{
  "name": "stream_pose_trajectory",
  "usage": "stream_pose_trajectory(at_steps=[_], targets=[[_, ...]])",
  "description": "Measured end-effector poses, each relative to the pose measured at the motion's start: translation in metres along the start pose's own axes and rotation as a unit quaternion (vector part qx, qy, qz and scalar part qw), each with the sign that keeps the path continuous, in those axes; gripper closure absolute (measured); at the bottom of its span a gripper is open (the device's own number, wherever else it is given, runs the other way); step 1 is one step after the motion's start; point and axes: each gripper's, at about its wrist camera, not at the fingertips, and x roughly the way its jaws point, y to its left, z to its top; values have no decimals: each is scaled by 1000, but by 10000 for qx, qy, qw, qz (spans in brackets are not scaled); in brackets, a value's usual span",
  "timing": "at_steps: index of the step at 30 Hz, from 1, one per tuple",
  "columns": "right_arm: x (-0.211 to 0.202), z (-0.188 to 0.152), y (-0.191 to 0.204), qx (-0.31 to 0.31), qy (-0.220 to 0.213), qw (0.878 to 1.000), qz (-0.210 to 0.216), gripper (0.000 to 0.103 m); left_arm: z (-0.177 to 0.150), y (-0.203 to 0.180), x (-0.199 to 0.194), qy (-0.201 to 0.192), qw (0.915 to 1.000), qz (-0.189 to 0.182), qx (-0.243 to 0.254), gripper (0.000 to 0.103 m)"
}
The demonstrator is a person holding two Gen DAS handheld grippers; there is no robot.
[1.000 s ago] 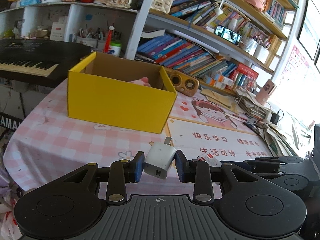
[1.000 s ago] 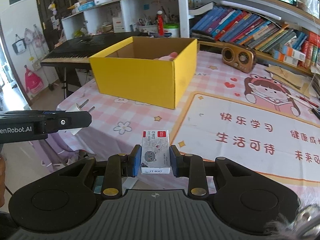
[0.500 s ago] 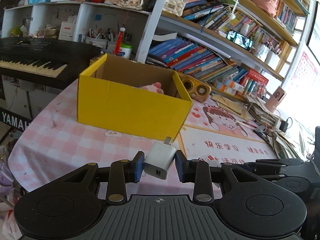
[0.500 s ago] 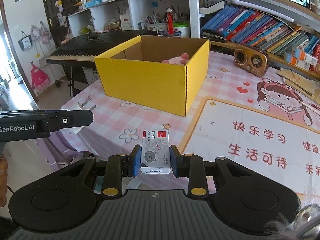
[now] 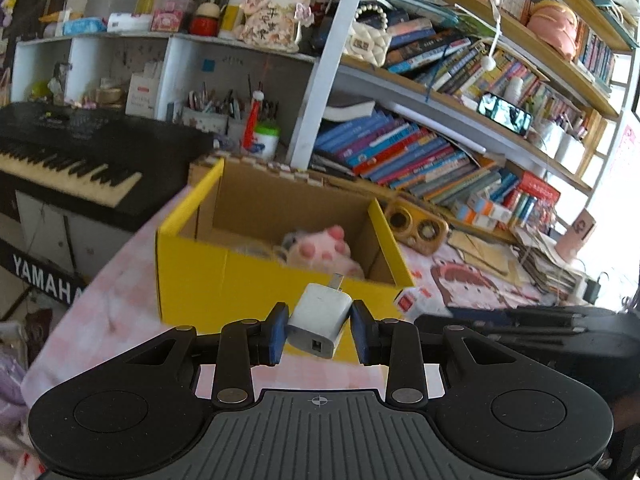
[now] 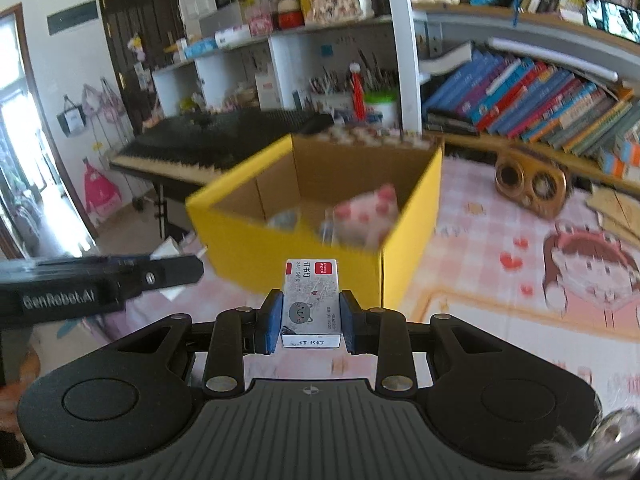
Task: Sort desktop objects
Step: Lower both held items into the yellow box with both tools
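My left gripper point(image 5: 319, 330) is shut on a white USB charger plug point(image 5: 320, 320), tilted with its prongs pointing up and forward. My right gripper point(image 6: 311, 320) is shut on a small staple box point(image 6: 311, 300) with a grey cat print and a red label. Ahead of both stands an open yellow cardboard box point(image 5: 224, 276) point(image 6: 256, 252) on the pink checked tablecloth. A pink plush toy point(image 5: 320, 246) point(image 6: 368, 216) lies inside it. Both grippers hover just in front of the box's near wall. The right gripper's side shows at the right of the left wrist view, the left gripper's at the left of the right wrist view.
A brown wooden speaker point(image 5: 416, 228) point(image 6: 532, 188) sits behind the box to the right. A black keyboard piano point(image 5: 60, 156) stands left of the table. Bookshelves point(image 5: 440, 152) run along the back. A cartoon desk mat point(image 6: 560, 272) covers the table's right part.
Both grippers have risen and moved forward toward the yellow box, which now looms larger with its inside visible. Each still holds its object.
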Motion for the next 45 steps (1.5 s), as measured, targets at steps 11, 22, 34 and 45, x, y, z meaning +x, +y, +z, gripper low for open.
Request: stream_pose_trajectory(at_steps=[11, 22, 34, 45], targets=[[49, 57, -25, -488, -188, 9986, 115, 75, 42, 3, 57, -195, 9994, 269, 68, 70], [129, 76, -24, -1586, 545, 9854, 287, 75, 78, 8, 131, 160, 9991, 267, 281, 70], [174, 74, -35, -2114, 1436, 9647, 641, 75, 74, -1, 190, 975, 9925, 306, 668, 70], [187, 66, -34, -2262, 1861, 9516, 927, 74, 68, 0, 210, 1590, 9846, 256, 679, 71]])
